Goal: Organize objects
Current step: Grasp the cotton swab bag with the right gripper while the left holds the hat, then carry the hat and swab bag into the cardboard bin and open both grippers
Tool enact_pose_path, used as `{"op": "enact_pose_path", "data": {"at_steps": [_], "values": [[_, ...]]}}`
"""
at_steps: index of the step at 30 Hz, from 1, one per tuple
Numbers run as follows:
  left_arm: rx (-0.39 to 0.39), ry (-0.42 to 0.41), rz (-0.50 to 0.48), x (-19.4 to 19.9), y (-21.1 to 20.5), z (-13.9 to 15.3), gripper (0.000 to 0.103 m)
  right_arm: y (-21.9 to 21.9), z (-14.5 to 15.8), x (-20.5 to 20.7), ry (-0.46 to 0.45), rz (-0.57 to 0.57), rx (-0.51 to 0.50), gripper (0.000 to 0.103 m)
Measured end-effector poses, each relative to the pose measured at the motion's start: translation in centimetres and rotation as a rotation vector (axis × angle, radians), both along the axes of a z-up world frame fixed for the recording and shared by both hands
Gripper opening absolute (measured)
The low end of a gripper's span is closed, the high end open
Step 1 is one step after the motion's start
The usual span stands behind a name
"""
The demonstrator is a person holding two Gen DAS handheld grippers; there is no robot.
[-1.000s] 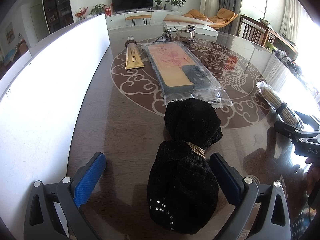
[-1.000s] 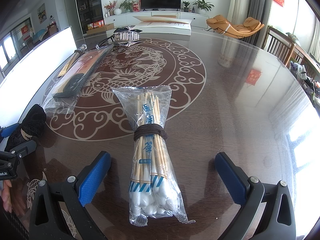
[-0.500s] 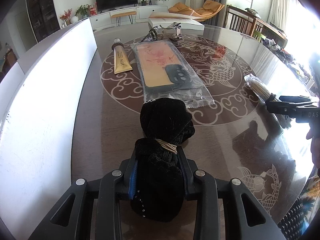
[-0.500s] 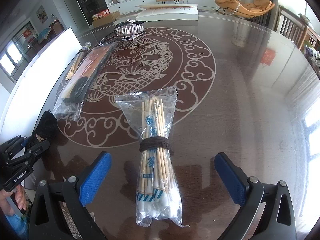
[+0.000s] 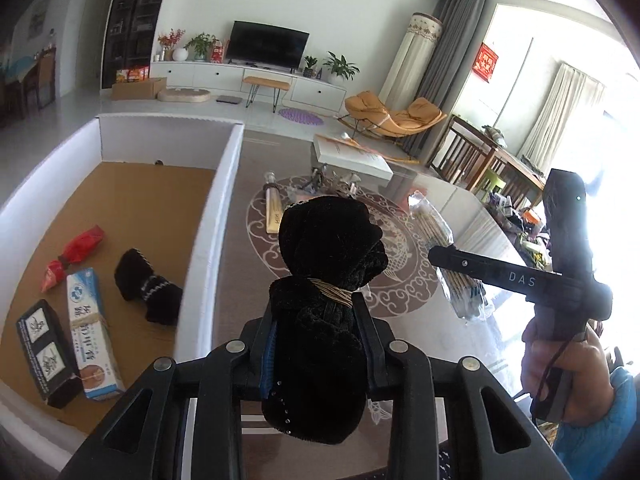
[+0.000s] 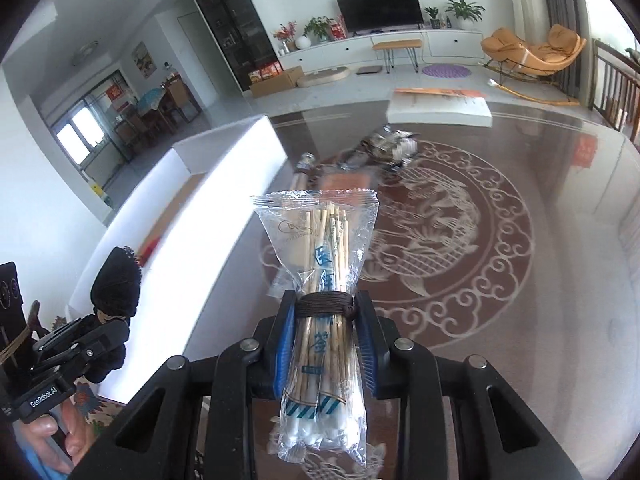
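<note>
Left gripper (image 5: pixel 318 344) clamped on soft black velvet bundle (image 5: pixel 326 280), right gripper (image 6: pixel 325 344) on clear bag of cotton swabs (image 6: pixel 320 304), both lifted beside white box (image 5: pixel 212 216) at nine o'clock; slippery bag possibly sliding free.

Left tongs (image 5: pixel 316 348) and right tongs (image 6: pixel 325 340) clamped, aloft.

box wall (image 5: pixel 208 240) blocks leftward path | box floor (image 5: pixel 160 208) far half free

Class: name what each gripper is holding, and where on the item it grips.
Left gripper: black velvet bundle, below its cord tie. Right gripper: bag of cotton swabs, at its dark band.
</note>
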State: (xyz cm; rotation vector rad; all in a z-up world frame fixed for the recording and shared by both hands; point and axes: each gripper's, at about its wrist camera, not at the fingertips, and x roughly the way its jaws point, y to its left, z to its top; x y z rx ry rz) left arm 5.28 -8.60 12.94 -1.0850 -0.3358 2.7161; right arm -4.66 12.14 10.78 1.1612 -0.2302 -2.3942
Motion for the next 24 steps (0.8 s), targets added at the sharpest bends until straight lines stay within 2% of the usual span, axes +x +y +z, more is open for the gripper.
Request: {"op": "enact_pose_path", "data": {"at_steps": [4,9,10,11,12,13,14,16,19,22,24], "values": [[-0.073,0.033,0.183,0.6,-6.9,2.3,0.032,-10.0,2.8,0.5,0.05,0.187,-0.059,0.029],[-0.125,-0.067,0.397,0.0,-14.9,-0.2,0.033,-20.3,2.6,1.7,0.075,0.344,-0.056,0.03],[-0.135,-0.1,0.45,0.0,-16.1,-1.1,0.036,-21.6,2.1,1.8,0.072,0.351,-0.048,0.035],[-0.127,-0.132,0.487,-0.1,-17.2,-2.1,0.044,-22.9,1.3,1.7,0.057,0.363,-0.037,0.042],[-0.103,-0.166,0.51,-0.2,-18.0,-3.2,0.059,-23.6,0.7,1.8,0.041,0.374,-0.028,0.065],[-0.072,-0.194,0.523,-0.1,-18.7,-4.0,0.066,-23.9,0.3,1.8,0.043,0.374,-0.023,0.078],[-0.042,-0.208,0.531,0.2,-19.2,-4.5,0.074,-23.8,0.0,2.0,0.058,0.363,-0.017,0.079],[-0.01,-0.2,0.541,0.8,-19.2,-5.2,0.075,-22.6,-0.4,2.5,0.094,0.342,-0.006,0.082],[-0.029,-0.182,0.532,1.0,-17.7,-5.4,0.076,-19.0,-1.4,2.2,0.136,0.262,0.035,0.088],[-0.07,-0.151,0.479,0.8,-14.7,-4.9,0.076,-13.5,-3.2,1.3,0.159,0.142,0.099,0.091],[-0.089,-0.12,0.41,0.5,-11.8,-4.2,0.076,-9.3,-4.9,0.2,0.15,0.045,0.167,0.093]]}}
